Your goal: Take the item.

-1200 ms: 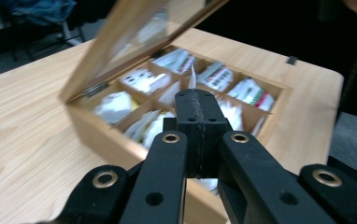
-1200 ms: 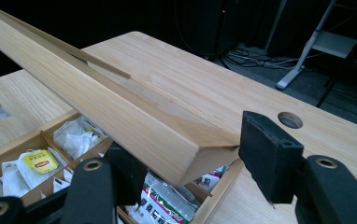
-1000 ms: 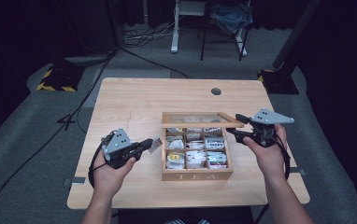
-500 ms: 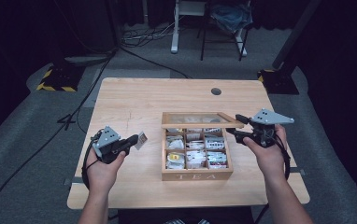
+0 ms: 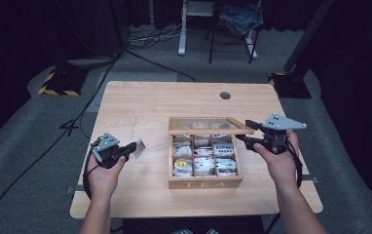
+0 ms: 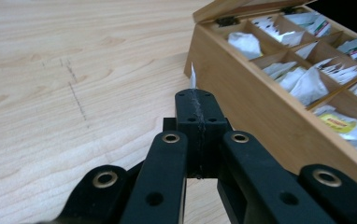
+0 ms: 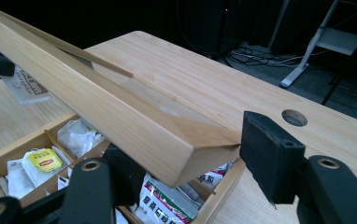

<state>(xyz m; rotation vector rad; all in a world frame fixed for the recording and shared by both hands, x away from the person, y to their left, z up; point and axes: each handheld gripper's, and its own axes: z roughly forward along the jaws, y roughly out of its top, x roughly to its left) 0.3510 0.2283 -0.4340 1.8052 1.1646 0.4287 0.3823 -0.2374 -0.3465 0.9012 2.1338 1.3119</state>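
The left hand-held gripper (image 5: 134, 147), jaws pressed together on a tea bag (image 5: 139, 145), sits at 9 o'clock of the tea box (image 5: 205, 182) on the counter (image 5: 140, 102); the right hand-held gripper (image 5: 243, 132), jaws just easing apart, brackets the raised lid (image 5: 208, 126) corner at 3 o'clock

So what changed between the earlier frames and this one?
The left gripper, shut on a small white paper tea bag, moved left across the table, away from the compartmented wooden tea box, and a little lower. The right gripper stayed at the box's raised wooden lid; its jaws have just been opening slightly around the lid's corner. Box unmoved.
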